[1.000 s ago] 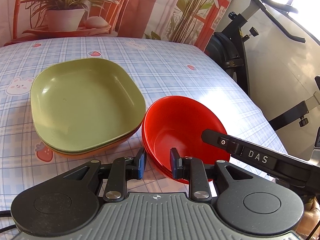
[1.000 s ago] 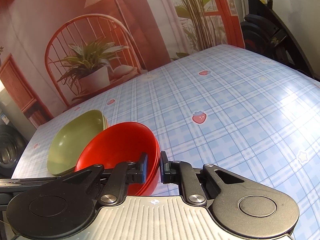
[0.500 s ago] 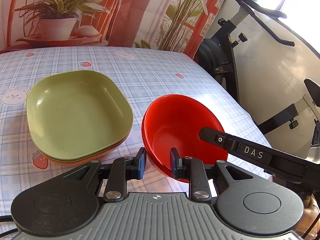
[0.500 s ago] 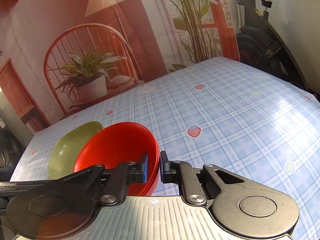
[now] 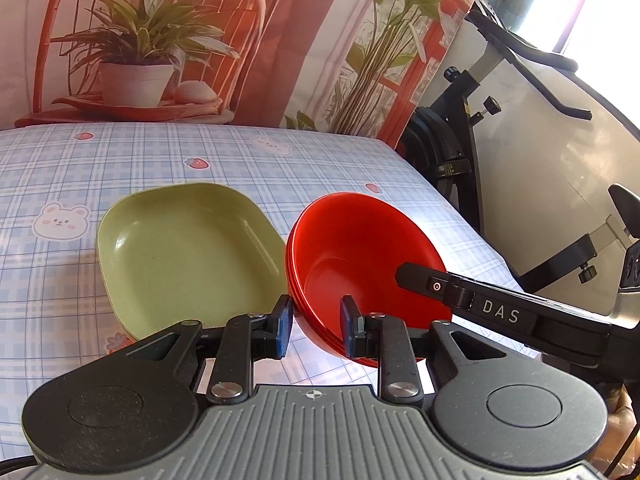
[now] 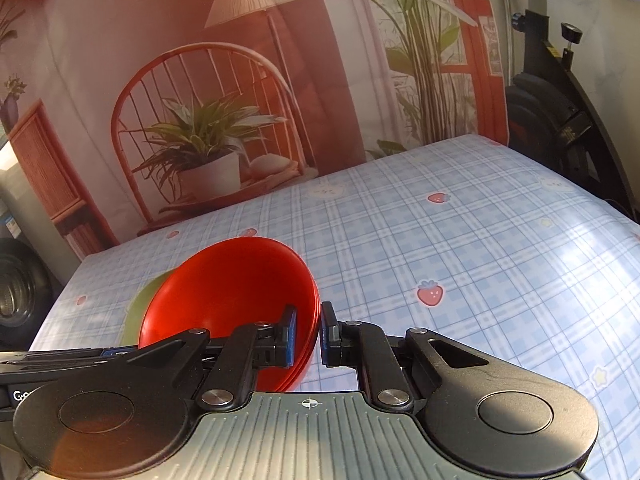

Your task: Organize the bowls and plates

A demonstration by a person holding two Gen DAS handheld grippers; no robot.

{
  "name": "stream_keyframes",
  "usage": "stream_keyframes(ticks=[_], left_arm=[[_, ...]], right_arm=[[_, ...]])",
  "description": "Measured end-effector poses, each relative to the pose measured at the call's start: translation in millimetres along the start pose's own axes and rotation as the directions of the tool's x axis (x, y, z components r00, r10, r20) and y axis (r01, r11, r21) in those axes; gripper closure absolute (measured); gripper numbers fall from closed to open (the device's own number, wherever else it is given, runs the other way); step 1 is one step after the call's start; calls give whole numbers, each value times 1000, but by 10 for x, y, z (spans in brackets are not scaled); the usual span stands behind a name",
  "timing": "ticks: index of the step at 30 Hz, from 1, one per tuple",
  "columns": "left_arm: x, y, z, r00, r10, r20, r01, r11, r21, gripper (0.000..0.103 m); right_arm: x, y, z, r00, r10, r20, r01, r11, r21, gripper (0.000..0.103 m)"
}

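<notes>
A stack of red bowls (image 5: 360, 264) is held tilted above the table, next to a green square plate (image 5: 184, 252) that tops a plate stack. My left gripper (image 5: 315, 326) has its two pads either side of the bowls' near rim, with a visible gap to the left pad. My right gripper (image 6: 308, 332) is shut on the opposite rim of the red bowls (image 6: 232, 292), pads pinching the wall. The green plate (image 6: 140, 308) peeks out behind the bowls in the right wrist view. The right gripper's body crosses the left wrist view (image 5: 500, 312).
The table wears a blue plaid cloth (image 6: 460, 248) with strawberry and bear prints. An exercise bike (image 5: 480, 128) stands past the table's right edge. A printed backdrop (image 6: 240, 80) hangs behind the table.
Both grippers and the red bowls have risen and pulled back from the plate stack; the plates look smaller and farther. The grips look the same.
</notes>
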State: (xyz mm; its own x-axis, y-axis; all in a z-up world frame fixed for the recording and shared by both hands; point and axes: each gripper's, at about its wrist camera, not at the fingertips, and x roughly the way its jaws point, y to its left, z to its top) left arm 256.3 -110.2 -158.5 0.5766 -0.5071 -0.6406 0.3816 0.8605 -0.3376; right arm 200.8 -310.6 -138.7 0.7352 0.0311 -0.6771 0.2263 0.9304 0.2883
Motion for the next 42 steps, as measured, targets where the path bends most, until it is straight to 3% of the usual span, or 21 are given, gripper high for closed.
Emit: stream_keyframes(ticks=[12,21,42], left_arm=[[-209,413,132,997,55,50,-50,994,-95,77],[-233,663,131,993,110,44,-102,983,-154,77],[-209,760,26,989,146,16,-141,976,-164,78]], right_arm=[[341,474,196,996,70,-49,-73,995,-67,91],[583,759,162,992,87,-93,-98,988,-118,91],[765,811,-27,984,78,-161,-100,986,-132,89]])
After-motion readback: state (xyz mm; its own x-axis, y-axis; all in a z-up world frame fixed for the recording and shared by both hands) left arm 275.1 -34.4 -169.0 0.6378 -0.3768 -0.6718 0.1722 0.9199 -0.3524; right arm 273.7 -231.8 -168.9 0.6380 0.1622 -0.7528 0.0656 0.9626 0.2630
